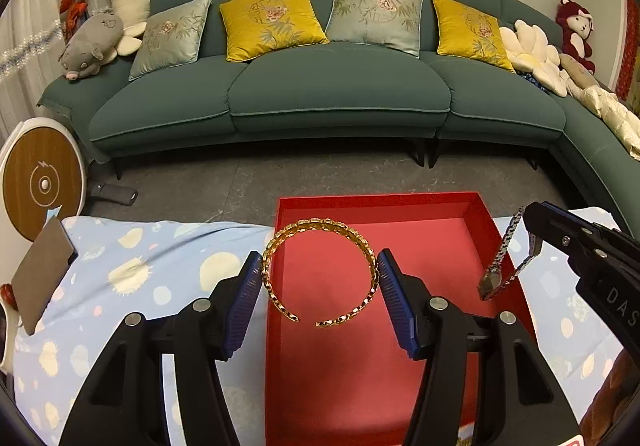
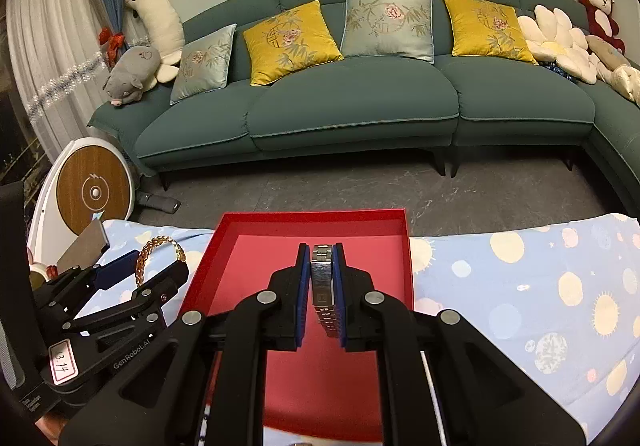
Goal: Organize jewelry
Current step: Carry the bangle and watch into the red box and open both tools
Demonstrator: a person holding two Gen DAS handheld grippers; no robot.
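left hand-held gripper (image 1: 320, 286) is clamping gold bangle (image 1: 320, 270) above red box (image 1: 476, 206) | right hand-held gripper (image 2: 322, 286) is pinching watch (image 2: 322, 282) over it | risk: springy open bangle popping from pads, watch sliding out

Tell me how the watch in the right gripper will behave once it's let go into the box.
The watch band probably flops: in the left view it hangs in a limp loop. Its metal links look slick, so it may slide on the red box floor.
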